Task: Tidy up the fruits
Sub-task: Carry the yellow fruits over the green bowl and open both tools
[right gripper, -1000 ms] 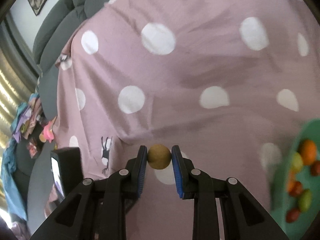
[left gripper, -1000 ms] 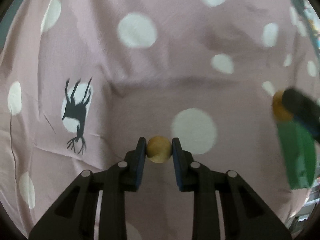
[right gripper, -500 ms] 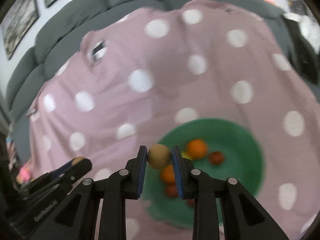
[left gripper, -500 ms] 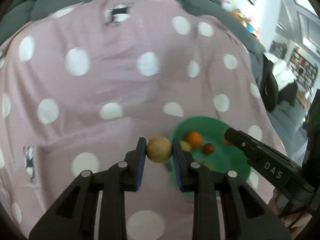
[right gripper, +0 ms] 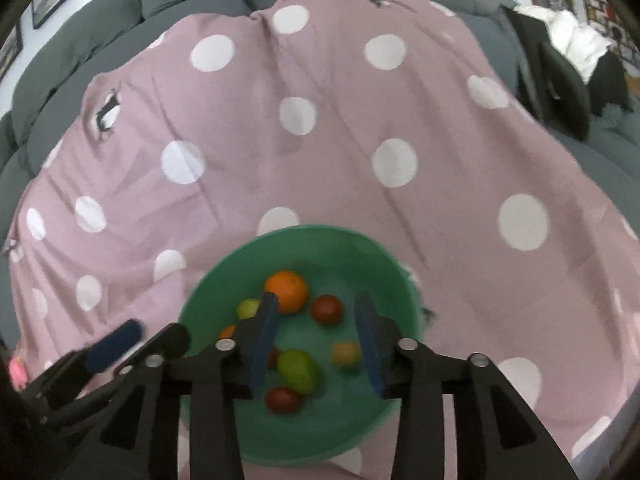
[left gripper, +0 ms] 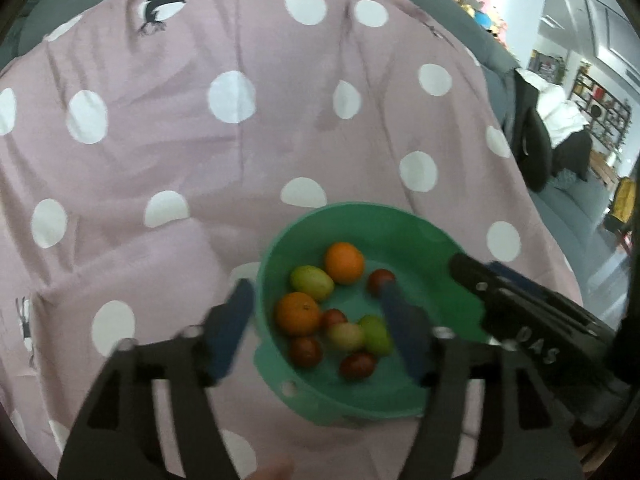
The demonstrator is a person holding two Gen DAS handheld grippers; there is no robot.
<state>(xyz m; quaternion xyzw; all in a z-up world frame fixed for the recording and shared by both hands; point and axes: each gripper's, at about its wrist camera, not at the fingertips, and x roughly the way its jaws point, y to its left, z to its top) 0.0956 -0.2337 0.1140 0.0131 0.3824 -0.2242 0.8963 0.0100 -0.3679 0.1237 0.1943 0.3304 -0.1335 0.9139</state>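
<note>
Both grippers hang over the green bowl (left gripper: 400, 220), which sits on a pink cloth with white dots (left gripper: 240, 140) spread over a grey sofa (right gripper: 120, 12).

Left gripper (left gripper: 320, 320): jaws opening, already wide apart, blurred. Nothing pressed between the pads. One finger is outside the bowl's rim on the cloth side, the other is over the bowl's inside.

Right gripper (right gripper: 316, 344): jaws opening, spread wide, nothing gripped. Both fingers are over the bowl's inside.

Bowl contents, left wrist view: two oranges (left gripper: 344, 262), several small red fruits (left gripper: 306, 350), green-yellow fruits (left gripper: 312, 282), and a pale yellowish one (left gripper: 346, 336) near the middle. All lie loose on the bowl's floor, some touching. Right wrist view shows one small yellowish fruit (right gripper: 346, 354) blurred, between the right gripper's fingers but not touched by them; whether it rests or moves cannot be told.

Each gripper shows at the edge of the other's view. Dark and white clothes (right gripper: 572, 40) lie on the sofa behind.
</note>
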